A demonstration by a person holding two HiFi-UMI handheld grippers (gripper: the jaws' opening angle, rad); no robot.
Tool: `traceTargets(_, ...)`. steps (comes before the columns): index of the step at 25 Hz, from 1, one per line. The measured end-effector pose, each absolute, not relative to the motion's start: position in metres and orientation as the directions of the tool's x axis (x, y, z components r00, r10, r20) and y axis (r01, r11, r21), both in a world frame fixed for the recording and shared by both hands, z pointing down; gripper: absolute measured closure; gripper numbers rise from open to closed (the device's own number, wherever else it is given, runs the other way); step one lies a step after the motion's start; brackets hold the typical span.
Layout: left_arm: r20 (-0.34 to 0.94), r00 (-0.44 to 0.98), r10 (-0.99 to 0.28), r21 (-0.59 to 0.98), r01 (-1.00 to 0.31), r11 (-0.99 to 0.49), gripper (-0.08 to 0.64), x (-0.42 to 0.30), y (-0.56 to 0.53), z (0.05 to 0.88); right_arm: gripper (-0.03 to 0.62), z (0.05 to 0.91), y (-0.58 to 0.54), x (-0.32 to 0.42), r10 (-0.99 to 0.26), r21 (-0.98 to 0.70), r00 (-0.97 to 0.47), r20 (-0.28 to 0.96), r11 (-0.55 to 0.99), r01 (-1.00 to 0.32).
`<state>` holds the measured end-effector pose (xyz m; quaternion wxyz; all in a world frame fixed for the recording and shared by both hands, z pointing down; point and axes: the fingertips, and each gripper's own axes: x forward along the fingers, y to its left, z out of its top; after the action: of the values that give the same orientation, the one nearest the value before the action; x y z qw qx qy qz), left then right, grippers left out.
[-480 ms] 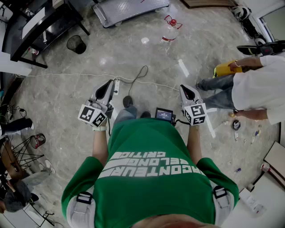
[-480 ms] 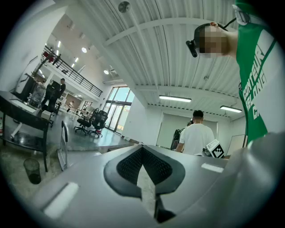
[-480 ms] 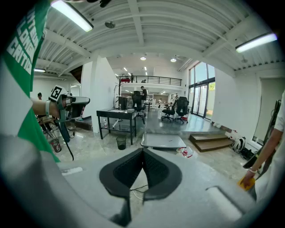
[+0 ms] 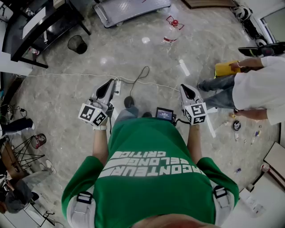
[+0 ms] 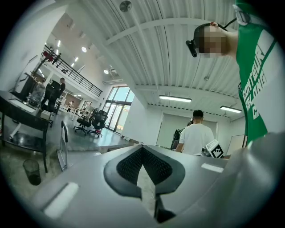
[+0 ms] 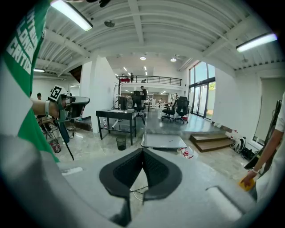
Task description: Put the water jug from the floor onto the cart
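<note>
**newbie:** what's where, going left to right?

**op:** far left is a black two-tier bench (image 4: 26,31) with a black round waste bin (image 4: 76,43) near it. the left tongs (image 4: 108,87) are pinched together with nothing in them, held out level in front of the person in the green shirt (image 4: 147,178)

**newbie:** and the jug?

**op:** the clear plastic water jug with the red cap (image 4: 171,27) is on the grey marble floor (image 4: 67,89), just beside the flat grey platform cart (image 4: 129,9) and well apart from both tongs. the right tongs (image 4: 187,90) are closed too, empty, tipped down a bit. someone in a white shirt (image 4: 260,89) is off to the right
</note>
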<state>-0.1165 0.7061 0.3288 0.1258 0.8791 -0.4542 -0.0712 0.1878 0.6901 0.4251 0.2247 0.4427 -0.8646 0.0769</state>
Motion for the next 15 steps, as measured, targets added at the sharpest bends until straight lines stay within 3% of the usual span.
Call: traceTargets(15,0.002,0.594,-0.804,0.312,-0.765,-0.564,0.545,-0.149,0.677,0.328,0.598,0.423,0.664,0.152,-0.727,0.063,-0.488,0.483,0.584,-0.809)
